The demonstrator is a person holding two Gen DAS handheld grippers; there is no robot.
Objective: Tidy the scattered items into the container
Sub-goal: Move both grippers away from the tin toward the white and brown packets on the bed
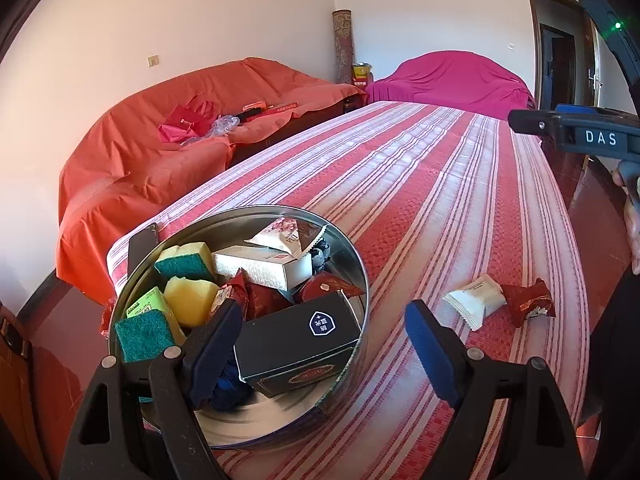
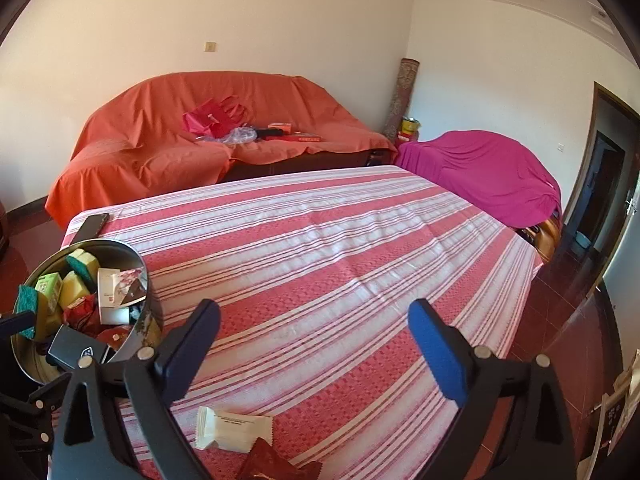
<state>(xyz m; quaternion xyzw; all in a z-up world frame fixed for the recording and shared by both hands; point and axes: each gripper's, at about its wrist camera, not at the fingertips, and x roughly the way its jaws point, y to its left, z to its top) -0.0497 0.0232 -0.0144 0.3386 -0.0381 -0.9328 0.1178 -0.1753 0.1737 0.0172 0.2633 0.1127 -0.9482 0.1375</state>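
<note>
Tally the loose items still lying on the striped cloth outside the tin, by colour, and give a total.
White packet: 1
Red packet: 1
Total: 2
Both lie side by side, right of the round tin, on the striped cloth. A dark flat object behind the tin is not counted; part of it is hidden.

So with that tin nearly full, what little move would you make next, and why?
Probably lower the right gripper, which is open and empty, onto the white packet lying just below it. That packet and the red packet beside it are the only items left on the striped cloth outside the round tin. The left gripper hangs open over the tin.
</note>
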